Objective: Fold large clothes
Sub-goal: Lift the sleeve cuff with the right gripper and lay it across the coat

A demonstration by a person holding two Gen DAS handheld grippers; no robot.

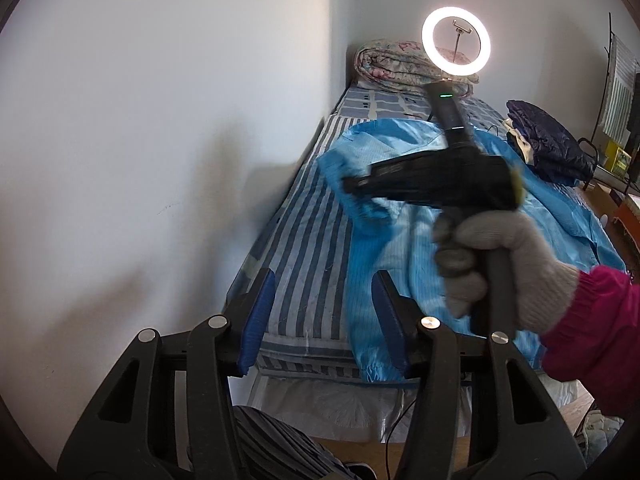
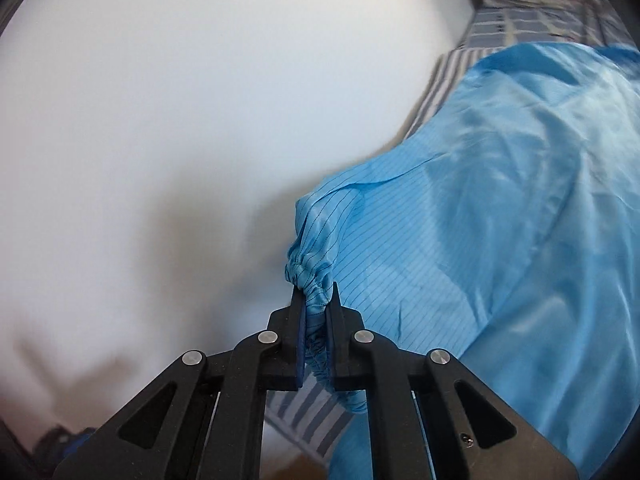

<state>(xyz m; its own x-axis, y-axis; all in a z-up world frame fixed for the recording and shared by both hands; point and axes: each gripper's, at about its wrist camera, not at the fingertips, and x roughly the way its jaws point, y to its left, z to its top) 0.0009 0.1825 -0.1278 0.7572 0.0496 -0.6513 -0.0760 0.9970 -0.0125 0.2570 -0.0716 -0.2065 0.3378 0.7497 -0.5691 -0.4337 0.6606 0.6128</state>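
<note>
A large light-blue garment (image 1: pixel 400 248) with thin dark pinstripes lies spread along a striped bed (image 1: pixel 312 240). My right gripper (image 2: pixel 316 292) is shut on the gathered elastic cuff (image 2: pixel 308 268) of one sleeve, which hangs lifted off the sheet. In the left wrist view the right gripper (image 1: pixel 347 184) shows blurred, held by a hand in a grey glove (image 1: pixel 500 264) with a magenta sleeve, its tip at the sleeve end (image 1: pixel 340 172). My left gripper (image 1: pixel 324 276) stands open near the bed's near end, blue pads (image 1: pixel 260 320) apart with nothing between them; the garment's hem lies just beyond its right finger.
A white wall (image 1: pixel 160 160) runs close along the bed's left side. A lit ring light (image 1: pixel 456 40) stands at the far end by a rolled floral quilt (image 1: pixel 392 64). A dark navy padded garment (image 1: pixel 548 144) lies at the far right. Furniture crowds the right edge.
</note>
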